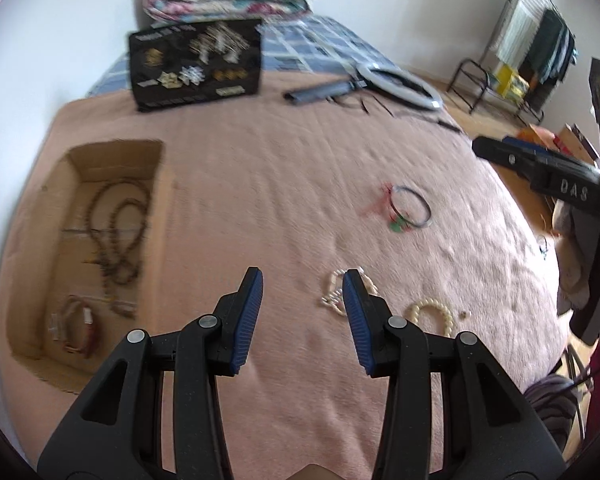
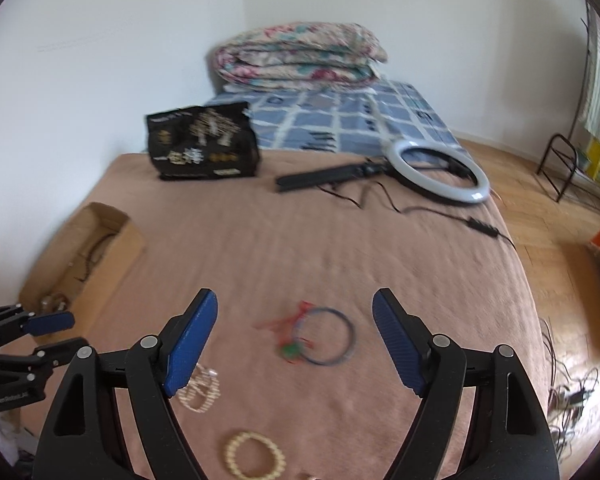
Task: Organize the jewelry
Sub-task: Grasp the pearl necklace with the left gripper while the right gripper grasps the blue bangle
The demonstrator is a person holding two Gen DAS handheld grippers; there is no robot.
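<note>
Both tongs hang empty over the pink blanket [image 2: 300, 248]: left tongs [image 1: 302, 280] part open, right tongs [image 2: 295, 300] wide, touching nothing. Bare blanket runs clear to the bed's edge at 3 o'clock. Blue bangle [image 2: 324, 336] lies between the right tips; pearl bracelet [image 1: 430, 316] at 3 o'clock of the left; cardboard box [image 1: 40, 240] holding beads at 9 o'clock

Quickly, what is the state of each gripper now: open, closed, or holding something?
Left gripper: open, holding nothing, above the blanket.
Right gripper: open wide, holding nothing, above the blue bangle.
</note>
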